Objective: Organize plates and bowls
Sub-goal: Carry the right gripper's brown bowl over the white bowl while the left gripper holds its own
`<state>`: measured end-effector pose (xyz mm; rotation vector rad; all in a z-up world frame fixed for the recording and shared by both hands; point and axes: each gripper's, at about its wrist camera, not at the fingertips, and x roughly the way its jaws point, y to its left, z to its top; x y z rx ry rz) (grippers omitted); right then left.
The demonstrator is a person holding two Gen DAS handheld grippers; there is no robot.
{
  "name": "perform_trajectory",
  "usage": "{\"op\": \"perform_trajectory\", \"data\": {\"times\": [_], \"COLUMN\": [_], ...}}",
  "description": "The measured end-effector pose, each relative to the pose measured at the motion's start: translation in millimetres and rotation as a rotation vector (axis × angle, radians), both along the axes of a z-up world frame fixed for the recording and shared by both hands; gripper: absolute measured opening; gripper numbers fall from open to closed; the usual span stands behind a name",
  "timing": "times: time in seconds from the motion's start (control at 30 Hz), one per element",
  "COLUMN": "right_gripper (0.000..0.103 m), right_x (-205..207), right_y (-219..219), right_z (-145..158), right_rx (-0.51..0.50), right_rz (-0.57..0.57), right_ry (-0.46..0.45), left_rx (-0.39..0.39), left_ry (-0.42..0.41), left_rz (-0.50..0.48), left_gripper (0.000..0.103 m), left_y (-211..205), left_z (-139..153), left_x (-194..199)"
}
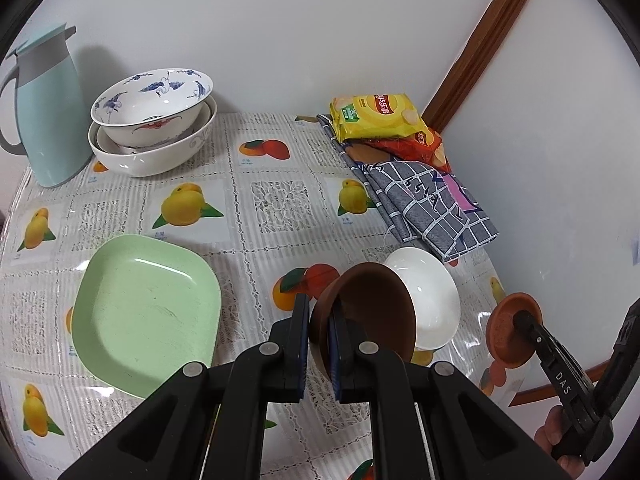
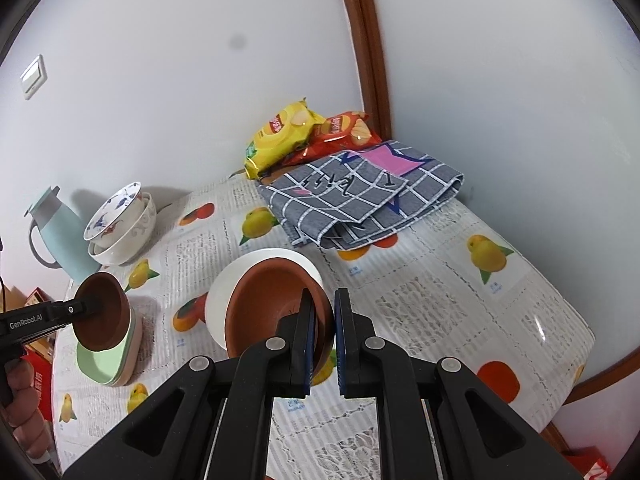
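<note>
A round table covered in glossy plastic cloth (image 1: pixel 280 200), printed with fruit and lace squares, fills both views. At its far left stands a tall, smooth pale-blue jug (image 1: pixel 48 120) with a grey handle. A folded grey checked cloth (image 2: pixel 360 200), soft and creased, lies by the wall at the far right.

A matte green plate (image 1: pixel 144 312), square with rounded corners, lies flat on the near left. The right wrist view shows what the left does not: a pinkish plate (image 2: pixel 134 344) lies under the green one. Beside the jug is a stack of glazed china bowls (image 1: pixel 160 120), the top one painted with blue cranes. A plain white bowl (image 1: pixel 432 300), glossy and round, rests on the table between the two grippers.

The left gripper (image 1: pixel 320 308) is nearly closed, pinching the rim of a dark brown bowl (image 1: pixel 372 312) that is held tilted; the right wrist view places it over the green plate. The right gripper (image 2: pixel 324 296) is likewise narrow, clamped on the rim of a duller, reddish clay bowl (image 2: pixel 268 308), which is tilted and held in the air; the left wrist view shows it apart from the white bowl.

A crinkly yellow chip bag (image 1: pixel 376 116) and a red chip bag (image 2: pixel 344 132) lie at the back. Only the right wrist view shows a wall switch (image 2: pixel 34 76).
</note>
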<state>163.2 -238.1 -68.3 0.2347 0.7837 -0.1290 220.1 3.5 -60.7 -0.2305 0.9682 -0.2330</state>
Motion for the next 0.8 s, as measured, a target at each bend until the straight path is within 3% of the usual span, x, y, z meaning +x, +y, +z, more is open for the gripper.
{"op": "perform_trajectory", "data": {"times": [0.47, 0.8], "right_gripper": [0.009, 0.009], "right_x": [28.3, 54.3], "right_y": [14.9, 22.6], "right_z": [-10.9, -35.7], "right_rx": [-0.008, -0.003], "right_rz": [0.04, 0.069], "right_ry": [0.014, 0.066], "left_rx": [-0.011, -0.012], "left_ry": [-0.003, 0.013], "left_rz": [0.024, 0.023], "left_gripper": [0.009, 0.009], "left_y": [12.6, 12.8], "left_z": [2.2, -7.1], "left_x": [16.5, 29.8]}}
